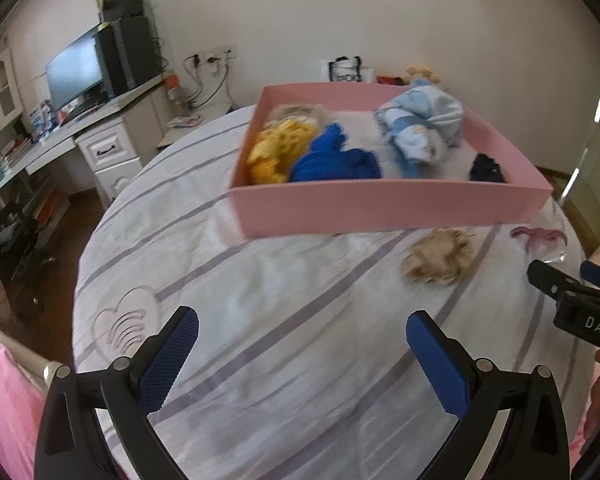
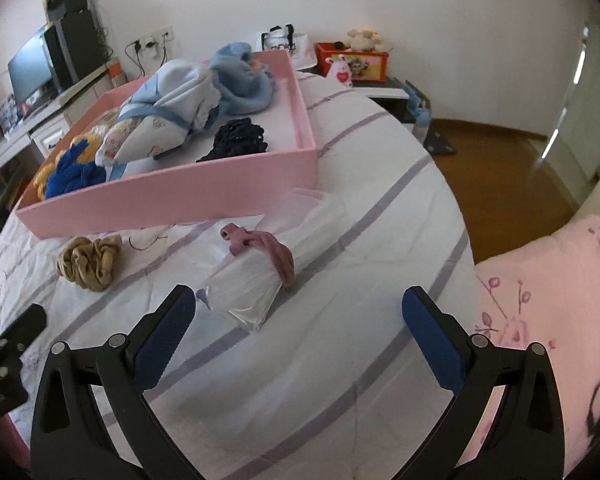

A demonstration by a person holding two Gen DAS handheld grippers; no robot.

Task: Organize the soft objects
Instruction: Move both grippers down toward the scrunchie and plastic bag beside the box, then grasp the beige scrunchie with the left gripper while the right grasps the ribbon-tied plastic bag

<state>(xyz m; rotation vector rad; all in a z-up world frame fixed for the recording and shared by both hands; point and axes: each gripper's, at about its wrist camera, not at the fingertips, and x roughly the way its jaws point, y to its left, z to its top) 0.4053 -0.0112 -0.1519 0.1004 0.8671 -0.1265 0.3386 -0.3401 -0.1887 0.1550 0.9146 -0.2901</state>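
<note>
A pink box [image 1: 380, 208] [image 2: 180, 196] rests on the striped bed and holds a yellow piece [image 1: 276, 148], a blue piece [image 1: 332, 160], a light blue bundle [image 1: 420, 124] [image 2: 172, 104] and a dark item [image 1: 486, 168] [image 2: 236, 140]. A tan scrunchie [image 1: 436, 258] [image 2: 90, 260] lies on the sheet in front of the box. To its right a pink scrunchie [image 2: 268, 246] [image 1: 540, 236] wraps a clear plastic bag [image 2: 256, 280]. My left gripper [image 1: 302, 344] is open above the bare sheet. My right gripper [image 2: 298, 320] is open just short of the bag.
A desk with a monitor [image 1: 74, 72] and drawers stands at the left wall. A red toy box [image 2: 352, 60] and a white bag [image 2: 282, 46] sit beyond the bed. A pink floral pillow [image 2: 540, 300] lies to the right, wooden floor [image 2: 500, 168] past the bed's edge.
</note>
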